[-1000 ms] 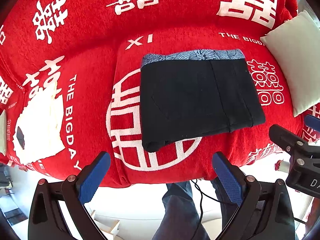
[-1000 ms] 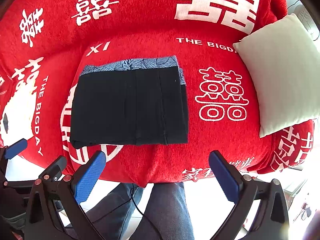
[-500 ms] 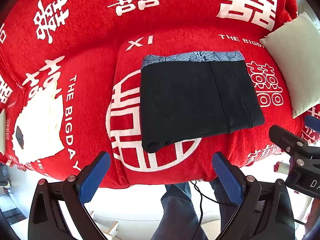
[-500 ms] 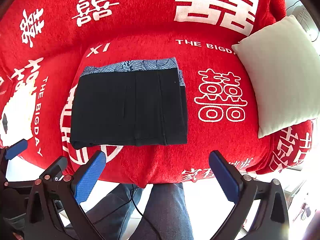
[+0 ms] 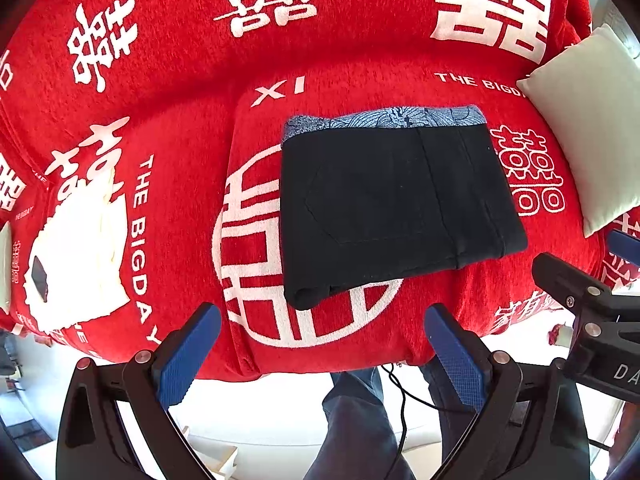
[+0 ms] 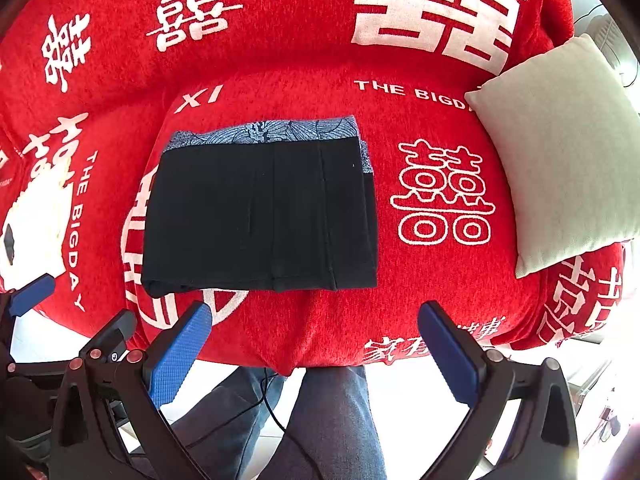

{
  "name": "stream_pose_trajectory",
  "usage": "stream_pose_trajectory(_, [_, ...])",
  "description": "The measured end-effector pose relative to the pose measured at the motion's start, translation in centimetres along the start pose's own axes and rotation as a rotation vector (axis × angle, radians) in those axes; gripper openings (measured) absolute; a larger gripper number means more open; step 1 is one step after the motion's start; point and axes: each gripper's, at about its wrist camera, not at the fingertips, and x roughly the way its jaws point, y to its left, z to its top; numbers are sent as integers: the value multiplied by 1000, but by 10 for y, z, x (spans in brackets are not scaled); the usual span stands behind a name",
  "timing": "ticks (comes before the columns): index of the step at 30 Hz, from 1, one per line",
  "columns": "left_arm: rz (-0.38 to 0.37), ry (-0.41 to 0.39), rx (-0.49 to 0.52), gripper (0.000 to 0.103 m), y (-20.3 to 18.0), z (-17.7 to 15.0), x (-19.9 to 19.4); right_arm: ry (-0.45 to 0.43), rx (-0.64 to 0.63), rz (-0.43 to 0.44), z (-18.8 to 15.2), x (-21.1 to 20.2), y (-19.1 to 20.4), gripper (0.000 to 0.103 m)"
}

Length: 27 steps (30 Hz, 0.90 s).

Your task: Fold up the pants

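Note:
Black pants point(image 5: 392, 208) lie folded into a flat rectangle on the red sofa seat, with a blue-grey patterned band along the far edge; they also show in the right wrist view point(image 6: 260, 212). My left gripper point(image 5: 320, 348) is open and empty, held off the sofa's front edge, short of the pants. My right gripper point(image 6: 316, 348) is open and empty, also in front of the sofa edge. The right gripper's body shows at the right of the left wrist view point(image 5: 592, 308).
The sofa wears a red cover point(image 5: 180, 100) with white lettering. A pale cushion point(image 6: 560, 148) leans at the right end. A white patch point(image 5: 76, 252) lies at the left. The person's jeans-clad legs point(image 6: 328, 420) and a cable are below.
Both grippers have barely moved; the view has shifted very slightly. The pants lie as before.

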Motion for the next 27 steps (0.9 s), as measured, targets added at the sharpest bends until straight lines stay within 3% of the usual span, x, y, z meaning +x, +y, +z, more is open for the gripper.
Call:
stream_pose_trajectory(22, [-16, 15, -55, 102, 5, -1, 5, 4, 11, -2, -2, 2, -3, 103])
stream_pose_trajectory(27, [-3, -12, -40, 102, 3, -2, 2, 7, 8, -5, -1, 3, -3, 103])
